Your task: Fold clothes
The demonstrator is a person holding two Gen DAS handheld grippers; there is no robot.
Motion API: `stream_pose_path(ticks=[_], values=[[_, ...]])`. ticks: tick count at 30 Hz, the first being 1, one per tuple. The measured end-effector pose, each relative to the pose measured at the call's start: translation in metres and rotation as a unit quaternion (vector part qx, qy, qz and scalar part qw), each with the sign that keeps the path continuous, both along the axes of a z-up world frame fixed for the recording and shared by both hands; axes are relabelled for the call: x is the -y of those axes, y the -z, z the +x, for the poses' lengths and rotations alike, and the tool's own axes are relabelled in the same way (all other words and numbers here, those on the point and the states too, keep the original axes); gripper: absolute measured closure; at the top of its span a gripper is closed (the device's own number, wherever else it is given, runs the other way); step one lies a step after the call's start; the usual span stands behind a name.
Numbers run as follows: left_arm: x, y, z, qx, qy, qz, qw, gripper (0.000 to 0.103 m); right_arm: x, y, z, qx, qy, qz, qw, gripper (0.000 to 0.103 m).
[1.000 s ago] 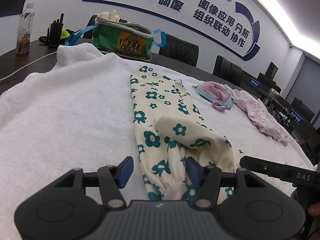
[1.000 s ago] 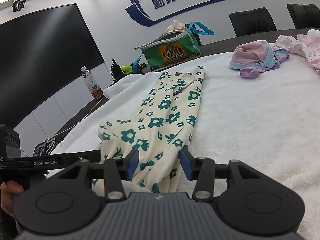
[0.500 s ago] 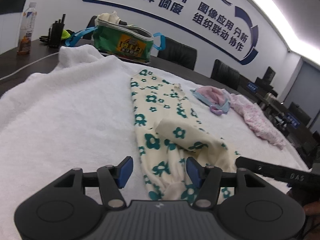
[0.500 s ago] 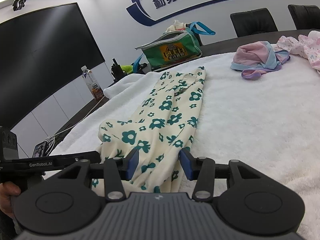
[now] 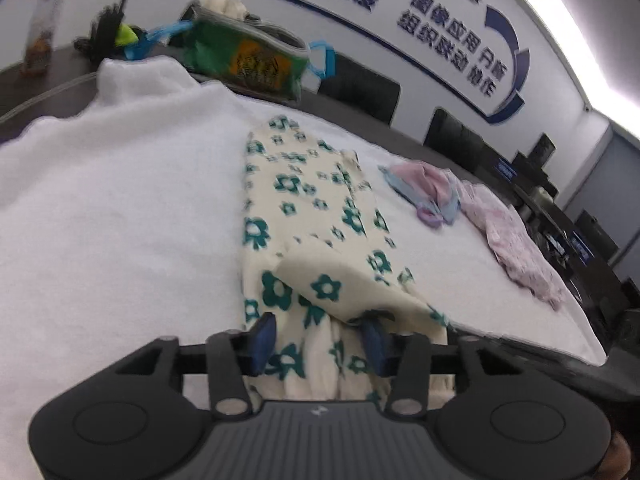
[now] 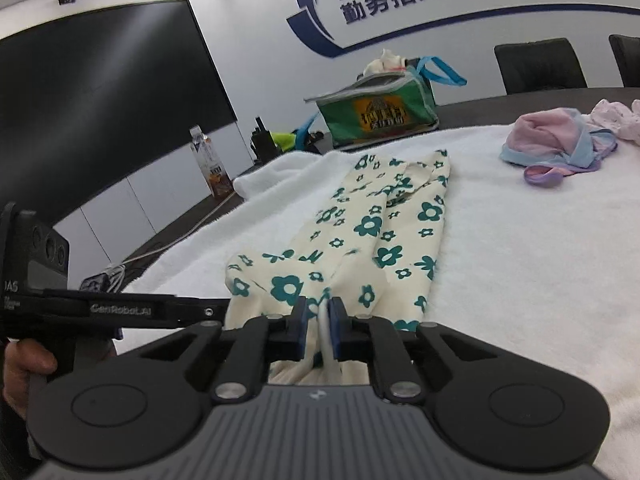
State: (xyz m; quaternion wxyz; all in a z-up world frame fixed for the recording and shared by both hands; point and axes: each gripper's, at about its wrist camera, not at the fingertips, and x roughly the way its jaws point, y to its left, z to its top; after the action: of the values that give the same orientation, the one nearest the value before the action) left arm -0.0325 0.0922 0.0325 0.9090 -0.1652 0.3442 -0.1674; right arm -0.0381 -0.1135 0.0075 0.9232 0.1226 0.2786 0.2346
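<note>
Two grippers at the near hem of the floral garment (image 6: 372, 236), laid lengthwise on the white blanket (image 6: 520, 264); hem hidden beneath both. Right gripper (image 6: 318, 320), jaws just closed, pinching a fold. Left gripper (image 5: 318, 340), closing slightly, straddling bunched cloth; contact unclear through blur.

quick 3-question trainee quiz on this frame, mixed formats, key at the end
1. True or false: the right gripper is pinching the near edge of the floral garment.
2. The left gripper: A) clamped shut on the green bag, B) pads apart with floral cloth between them, C) holding the pink cap.
3. Fill in: the garments lie on a white ____.

Key: 1 true; 2 B; 3 towel.
</note>
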Motion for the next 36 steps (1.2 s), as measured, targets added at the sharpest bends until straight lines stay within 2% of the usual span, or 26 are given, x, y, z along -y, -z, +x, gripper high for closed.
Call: stream_pose_path(ticks=[1,2,3,4,5,7,8,10,11,12,13,15,16,17,18,20,22,23,26,28,30,33,36], values=[[-0.002,-0.002,-0.004,0.012,-0.001,-0.001,0.9999,0.045,-0.003,0.004,0.005,-0.012,0.001,-0.007,1.000,0.091],[-0.003,-0.003,-0.006,0.017,-0.007,0.000,0.9998,0.033,-0.004,0.007,0.008,-0.022,-0.001,-0.012,1.000,0.089],[-0.004,-0.003,-0.005,0.017,-0.016,0.007,0.9997,0.027,-0.005,0.009,0.008,-0.024,-0.005,-0.015,1.000,0.088],[-0.005,-0.003,-0.003,0.016,-0.024,0.014,0.9995,0.027,-0.005,0.010,0.007,-0.022,-0.006,-0.015,1.000,0.082],[-0.006,-0.002,0.001,0.009,-0.030,0.018,0.9993,0.027,-0.002,0.008,0.005,-0.015,-0.004,-0.010,1.000,0.067],[-0.008,0.002,0.011,-0.004,-0.029,0.006,0.9996,0.028,0.004,0.003,0.001,-0.003,0.005,0.007,1.000,0.045],[-0.008,0.003,0.015,-0.010,-0.028,0.000,0.9996,0.029,0.007,0.000,0.000,0.002,0.009,0.016,1.000,0.044],[-0.006,0.003,0.019,-0.017,-0.016,-0.016,0.9996,0.040,0.008,-0.002,-0.001,0.005,0.007,0.019,1.000,0.043],[-0.004,0.004,0.020,-0.016,-0.010,-0.017,0.9997,0.051,0.007,-0.002,0.000,0.003,0.005,0.016,1.000,0.043],[-0.001,0.004,0.020,-0.014,-0.005,-0.018,0.9997,0.061,0.005,0.000,0.002,-0.004,0.005,0.009,1.000,0.043],[0.001,0.003,0.020,-0.010,-0.002,-0.014,0.9999,0.065,0.002,0.003,0.005,-0.011,0.004,0.004,1.000,0.044],[0.005,0.000,0.019,0.002,0.006,-0.012,0.9999,0.083,-0.003,0.008,0.010,-0.022,-0.002,0.003,1.000,0.057],[0.005,-0.002,0.016,0.012,0.008,-0.012,0.9998,0.084,-0.005,0.010,0.012,-0.023,-0.004,0.002,1.000,0.073],[0.006,-0.003,0.015,0.018,0.009,-0.011,0.9997,0.084,-0.008,0.009,0.011,-0.015,-0.006,0.001,1.000,0.082],[0.007,-0.002,0.016,0.015,0.009,-0.007,0.9998,0.084,-0.011,0.007,0.008,-0.001,-0.011,-0.002,1.000,0.084],[0.008,0.005,0.021,-0.001,0.003,-0.001,1.0000,0.079,-0.016,0.004,0.006,0.016,-0.015,-0.013,1.000,0.085],[0.008,0.011,0.024,-0.010,0.001,0.004,0.9999,0.075,-0.018,0.007,0.012,-0.002,-0.010,-0.023,1.000,0.084],[0.009,0.011,0.022,-0.005,0.003,0.008,0.9999,0.074,-0.018,0.011,0.016,-0.017,-0.006,-0.025,1.000,0.079],[0.004,0.008,0.015,-0.003,0.007,0.017,0.9998,0.052,-0.013,0.011,0.016,-0.018,0.003,-0.022,1.000,0.064],[-0.006,0.003,0.003,0.006,0.016,0.013,0.9998,0.043,-0.009,0.004,0.008,0.004,0.007,-0.020,1.000,0.060],[-0.019,-0.003,-0.014,0.034,0.034,0.009,0.9988,0.032,0.000,-0.007,-0.001,0.024,0.016,-0.015,0.999,0.057],[-0.025,-0.004,-0.033,0.045,0.075,0.024,0.9959,0.031,0.017,-0.019,-0.018,0.036,0.019,-0.018,0.999,0.052],[-0.020,0.002,-0.044,0.033,0.101,0.032,0.9938,0.032,0.030,-0.016,-0.033,0.015,-0.002,-0.013,1.000,0.051]])
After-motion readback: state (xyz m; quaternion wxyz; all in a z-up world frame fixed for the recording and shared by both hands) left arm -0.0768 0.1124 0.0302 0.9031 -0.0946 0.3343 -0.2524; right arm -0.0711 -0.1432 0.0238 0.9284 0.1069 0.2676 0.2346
